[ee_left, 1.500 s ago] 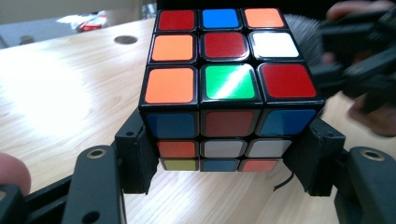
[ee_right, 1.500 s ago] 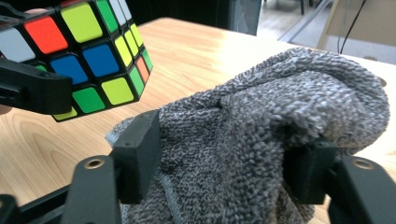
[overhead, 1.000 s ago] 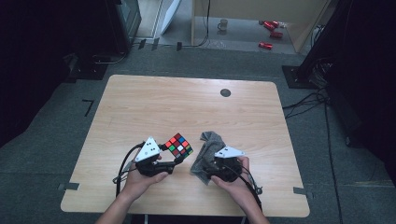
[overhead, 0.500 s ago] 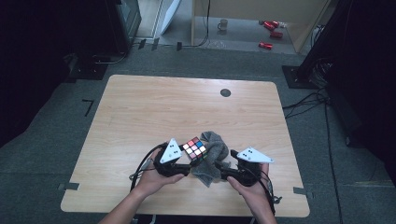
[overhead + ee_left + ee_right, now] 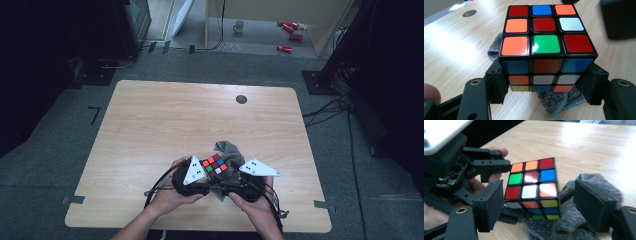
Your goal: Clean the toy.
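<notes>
My left gripper (image 5: 207,172) held the cube (image 5: 545,47) tight. Its two black jaws pressed on the cube's two sides, low down, with a wide gap to fit it. The cube sat right in front of that gripper, lifted above the grey cloth (image 5: 556,101) and the table (image 5: 165,125).

My right gripper (image 5: 544,206) had just been opening. Its jaws stood apart on either side of the cube, not touching it, and the cloth lay just under them.

I thought the cube could slip or tip, because only its bottom part was pinched. My right jaw could also bump it loose or catch the cloth.

I saw no words or names on anything.
</notes>
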Tool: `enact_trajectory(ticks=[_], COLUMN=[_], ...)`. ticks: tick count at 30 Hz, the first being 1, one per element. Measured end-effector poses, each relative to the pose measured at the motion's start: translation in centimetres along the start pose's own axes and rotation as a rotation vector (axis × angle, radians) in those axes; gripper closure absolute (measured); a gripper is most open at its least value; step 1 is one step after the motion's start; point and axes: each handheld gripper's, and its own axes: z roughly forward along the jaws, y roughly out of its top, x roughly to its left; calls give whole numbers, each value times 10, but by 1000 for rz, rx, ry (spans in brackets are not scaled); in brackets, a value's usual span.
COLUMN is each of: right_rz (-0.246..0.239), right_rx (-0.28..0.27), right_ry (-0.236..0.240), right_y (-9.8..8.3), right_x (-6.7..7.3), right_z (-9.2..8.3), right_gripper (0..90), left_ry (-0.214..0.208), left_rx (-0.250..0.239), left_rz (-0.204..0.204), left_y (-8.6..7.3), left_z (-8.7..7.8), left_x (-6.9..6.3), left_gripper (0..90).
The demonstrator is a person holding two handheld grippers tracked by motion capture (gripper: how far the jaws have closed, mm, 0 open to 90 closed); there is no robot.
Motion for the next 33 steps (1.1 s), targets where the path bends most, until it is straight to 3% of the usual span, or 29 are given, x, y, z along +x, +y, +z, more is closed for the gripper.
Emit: enact_trajectory(ticks=[8, 15, 20, 22, 26, 33], right_rz=[-2, 37, 54, 67, 120, 144], right_rx=[47, 60, 65, 46, 41, 57], right_ry=[-30, -8, 12, 19, 48, 56], right_y=[-5, -7, -9, -9, -10, -9], right_x=[9, 6, 2, 0, -7, -7], right_z=[16, 20, 20, 17, 16, 16], right_gripper=[264, 276, 286, 341, 343, 339], left_ry=[32, 71, 71, 68, 61, 63], left_rx=[7, 17, 17, 20, 18, 15], left_rz=[60, 104, 104, 97, 96, 112], left_y=[2, 4, 4, 4, 4, 3], left_z=[-3, -3, -2, -2, -2, -3], left_x=[-10, -14, -16, -15, -15, -15], left_gripper=[353, 353, 352, 349, 349, 350])
